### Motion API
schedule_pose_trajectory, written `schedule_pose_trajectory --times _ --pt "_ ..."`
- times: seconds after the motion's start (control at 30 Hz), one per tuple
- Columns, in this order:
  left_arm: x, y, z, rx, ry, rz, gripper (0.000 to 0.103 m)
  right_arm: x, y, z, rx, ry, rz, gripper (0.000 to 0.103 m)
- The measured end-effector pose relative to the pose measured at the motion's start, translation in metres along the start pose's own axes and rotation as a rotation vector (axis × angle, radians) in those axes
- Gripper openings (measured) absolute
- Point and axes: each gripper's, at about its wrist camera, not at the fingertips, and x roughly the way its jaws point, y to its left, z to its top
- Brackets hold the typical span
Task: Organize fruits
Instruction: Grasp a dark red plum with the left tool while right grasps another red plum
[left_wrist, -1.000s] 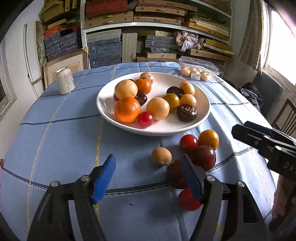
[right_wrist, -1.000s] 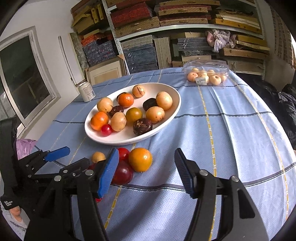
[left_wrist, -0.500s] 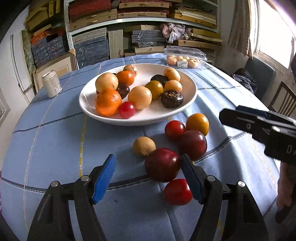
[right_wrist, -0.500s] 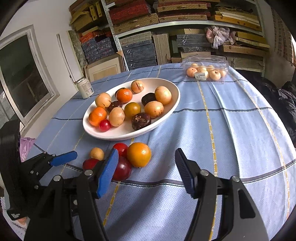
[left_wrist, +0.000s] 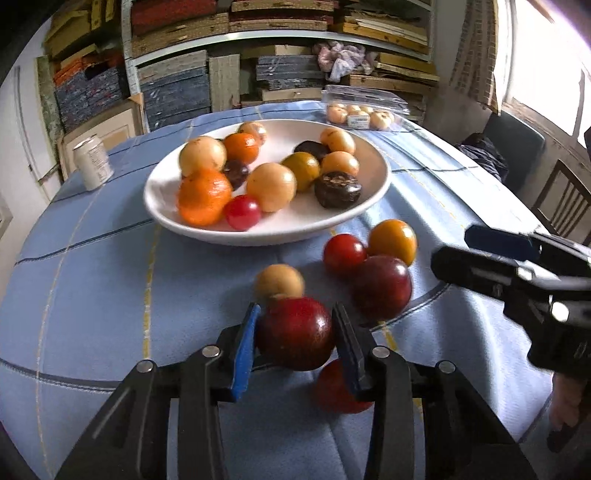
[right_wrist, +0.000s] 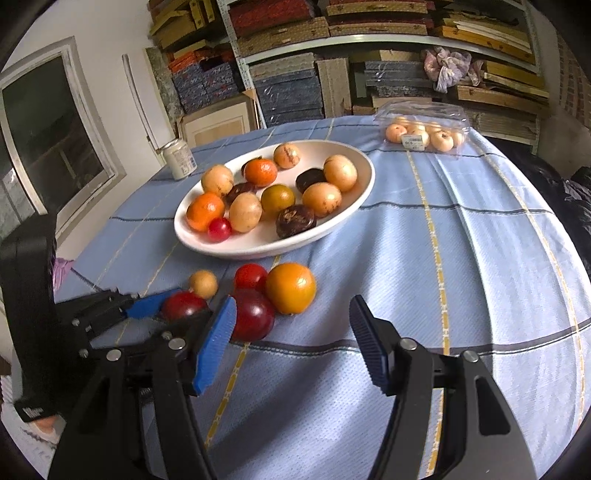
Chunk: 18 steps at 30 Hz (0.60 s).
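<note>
Blue-padded, our left gripper (left_wrist: 295, 338) is closing on a dark red plum (left_wrist: 295, 332) lying on the cloth (left_wrist: 92, 277) before the plate (left_wrist: 266, 232); both pads touch it. Further right, our right gripper (right_wrist: 291, 343) stands half open, holding nothing, beside the orange (right_wrist: 291, 287).

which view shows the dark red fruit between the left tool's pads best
The left wrist view: the dark red fruit sits large and nearly whole between the closing left tool. The right wrist view shows only the top of that fruit, behind the left tool's blue pad.
</note>
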Motion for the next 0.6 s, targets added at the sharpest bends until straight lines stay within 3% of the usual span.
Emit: schedule_pose_trajectory --times 0.13,0.37,0.6 --pt "-0.012 0.018 0.003 -0.079 -0.013 -0.015 0.04 0.008 0.008 -0.005 -0.032 0.025 0.005 0.062" --pt "-0.028 0.052 0.008 -0.212 -0.05 0.034 0.04 0.02 0.03 -0.012 -0.102 0.045 0.011 0.056" --pt "-0.034 0.045 0.008 -0.198 -0.054 0.018 0.04 0.034 0.025 -0.01 -0.054 0.071 0.027 0.043"
